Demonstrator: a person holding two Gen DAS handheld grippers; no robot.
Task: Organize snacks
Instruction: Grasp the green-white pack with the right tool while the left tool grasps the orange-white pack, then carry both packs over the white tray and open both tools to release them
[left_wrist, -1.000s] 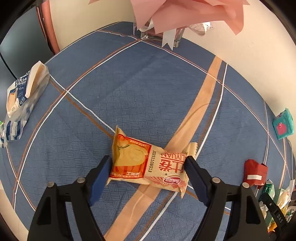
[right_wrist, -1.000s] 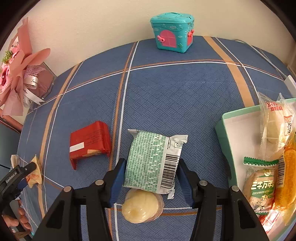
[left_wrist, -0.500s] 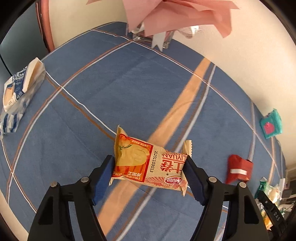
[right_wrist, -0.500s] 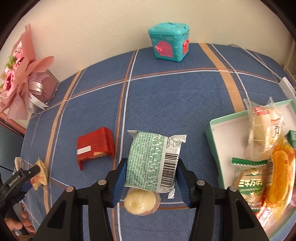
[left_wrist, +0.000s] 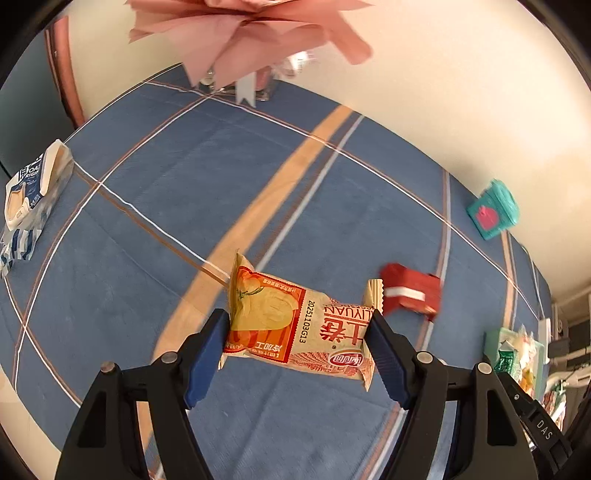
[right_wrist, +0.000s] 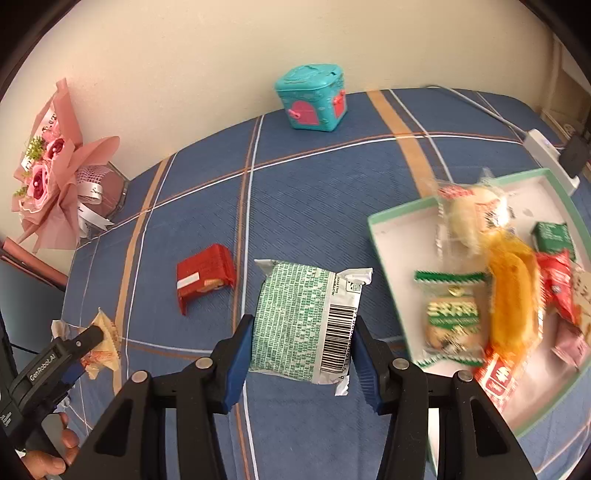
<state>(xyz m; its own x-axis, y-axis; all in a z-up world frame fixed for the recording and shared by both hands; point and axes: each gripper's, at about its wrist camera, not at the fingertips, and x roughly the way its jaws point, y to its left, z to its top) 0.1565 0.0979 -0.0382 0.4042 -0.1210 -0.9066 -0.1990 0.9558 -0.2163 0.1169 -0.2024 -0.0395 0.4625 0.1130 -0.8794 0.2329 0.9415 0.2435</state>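
Observation:
My left gripper (left_wrist: 297, 350) is shut on an orange snack packet (left_wrist: 295, 325) and holds it above the blue cloth. It also shows at the lower left of the right wrist view (right_wrist: 85, 343). My right gripper (right_wrist: 301, 350) is shut on a green and white snack packet (right_wrist: 306, 317), lifted just left of the mint-rimmed tray (right_wrist: 384, 251). The tray holds several wrapped snacks, among them a yellow cake (right_wrist: 511, 291) and a green packet (right_wrist: 450, 314). A red snack packet (right_wrist: 203, 277) lies on the cloth; it is also in the left wrist view (left_wrist: 412, 291).
A teal toy box (right_wrist: 312, 98) stands at the back by the wall. A pink bouquet (right_wrist: 55, 166) sits at the back left. A blue and white bag (left_wrist: 29, 192) lies at the far left edge. A white power strip (right_wrist: 546, 155) lies behind the tray.
Both grippers have lifted their packets and swung right. The tray has come further into the right wrist view. The round bun under the green packet is out of sight.

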